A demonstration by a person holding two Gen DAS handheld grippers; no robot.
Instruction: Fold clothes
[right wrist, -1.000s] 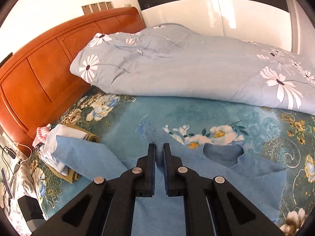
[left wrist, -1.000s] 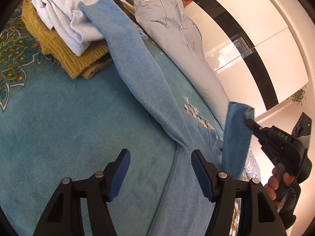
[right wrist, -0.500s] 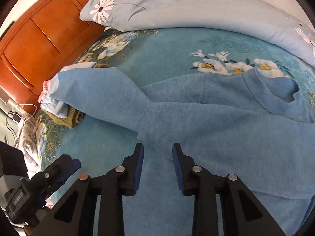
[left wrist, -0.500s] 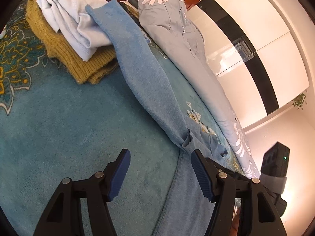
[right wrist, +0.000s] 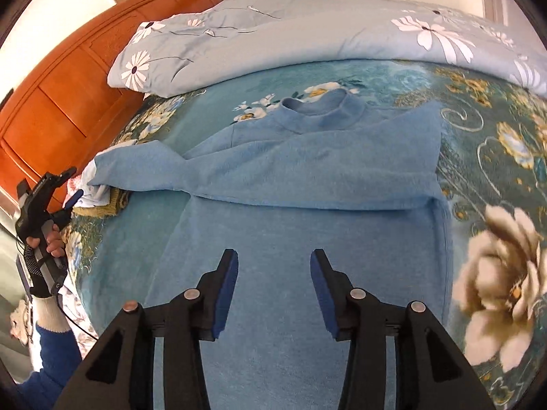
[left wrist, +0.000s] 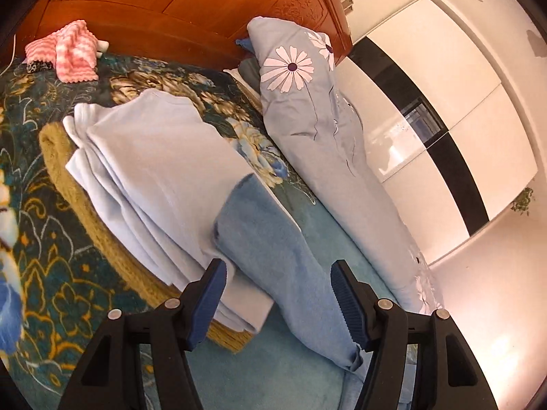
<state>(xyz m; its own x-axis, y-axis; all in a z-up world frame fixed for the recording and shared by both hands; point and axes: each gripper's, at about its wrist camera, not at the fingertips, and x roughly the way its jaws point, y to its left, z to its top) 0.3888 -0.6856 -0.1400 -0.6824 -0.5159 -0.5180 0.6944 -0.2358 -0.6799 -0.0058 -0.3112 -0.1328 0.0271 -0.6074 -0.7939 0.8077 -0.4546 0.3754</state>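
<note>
Over the blue sweater (right wrist: 307, 239), right claw (right wrist: 273, 283) opening, empty; left claw (left wrist: 277, 294) open, empty.

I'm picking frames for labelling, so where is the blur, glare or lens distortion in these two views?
Left wrist view: glare on the glossy wardrobe, motion smear on the bedspread at the left edge, fisheye bending. Right wrist view: the cream flower is smeared, the sweater soft; the headboard bows.

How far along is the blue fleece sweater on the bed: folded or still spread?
Partly folded. The blue fleece sweater has one sleeve laid across its chest; the other sleeve still stretches out onto the stack of folded clothes.
</note>
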